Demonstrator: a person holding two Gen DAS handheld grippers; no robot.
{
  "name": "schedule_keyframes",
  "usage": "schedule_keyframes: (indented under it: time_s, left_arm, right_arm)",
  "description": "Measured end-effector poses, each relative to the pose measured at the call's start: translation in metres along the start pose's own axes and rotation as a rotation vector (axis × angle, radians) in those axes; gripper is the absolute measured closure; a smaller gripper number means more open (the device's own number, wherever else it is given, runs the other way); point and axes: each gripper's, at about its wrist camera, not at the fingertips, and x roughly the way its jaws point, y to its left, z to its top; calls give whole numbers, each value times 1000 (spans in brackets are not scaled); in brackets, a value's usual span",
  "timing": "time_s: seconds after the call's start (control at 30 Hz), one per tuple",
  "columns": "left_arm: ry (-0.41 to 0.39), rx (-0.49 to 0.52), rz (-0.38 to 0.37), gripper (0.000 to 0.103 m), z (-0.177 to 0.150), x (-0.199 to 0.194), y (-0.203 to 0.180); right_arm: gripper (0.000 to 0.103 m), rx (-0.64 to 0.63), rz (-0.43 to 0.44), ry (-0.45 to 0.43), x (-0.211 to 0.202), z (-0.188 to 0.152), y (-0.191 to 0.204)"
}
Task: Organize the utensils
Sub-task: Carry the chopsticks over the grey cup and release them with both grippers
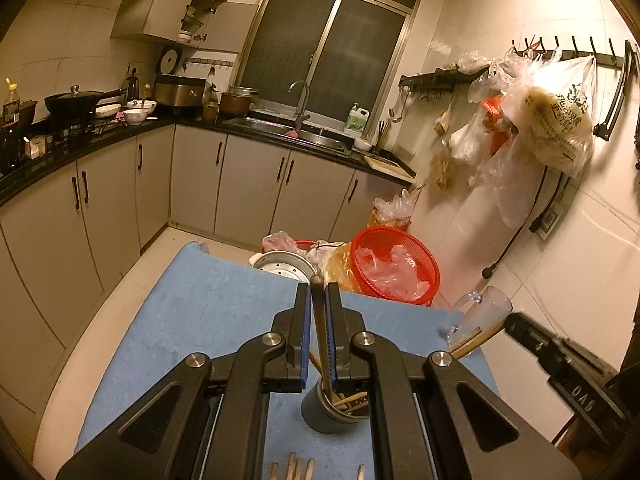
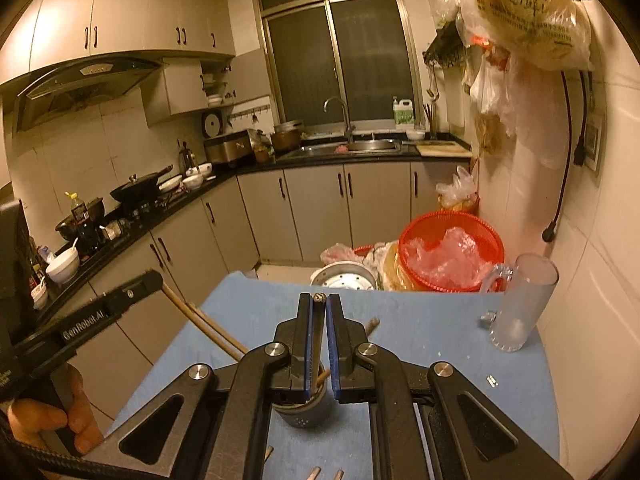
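Gripping a dark chopstick (image 1: 319,320) between the blue pads of the left tool (image 1: 318,292), jaws drawn narrow onto it, its rounded top poking out past the fingertips and its lower end reaching down into the grey holder cup (image 1: 328,410); clamping a second chopstick (image 2: 318,336) in the right tool (image 2: 319,300) the same way, jaws close together, patterned tip showing at the top, shaft running down into the grey holder cup (image 2: 306,414) directly below; standing upright on the blue tabletop (image 1: 216,312), that cup, already carrying several wooden chopsticks leaning against its rim; lying flat on the cloth at the near edge, a few more chopstick ends (image 1: 298,468), partly cut off by the frame; showing in the right wrist view, the left tool (image 2: 154,280) coming in from the left with its chopstick slanting down toward the cup; standing near the far right corner of the tabletop, a clear glass mug (image 2: 520,304), well apart from the cup; sitting just beyond the far edge, a red plastic basket (image 2: 452,254) holding crumpled plastic bags, with a round metal steamer plate (image 2: 344,280) beside it.
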Motion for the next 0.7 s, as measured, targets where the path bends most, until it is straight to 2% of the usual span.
schedule_keyframes:
  time_s: [0.6, 0.67, 0.7]
  left_arm:
    - [63, -7, -3, 97, -11, 13, -4]
    - [55, -15, -9, 96, -11, 10, -3]
    - [54, -13, -6, 96, -10, 8, -3]
  right_arm:
    - [96, 26, 4, 56, 10, -20, -4]
    - [93, 44, 8, 56, 8, -21, -7]
    - [89, 53, 10, 54, 7, -21, -9]
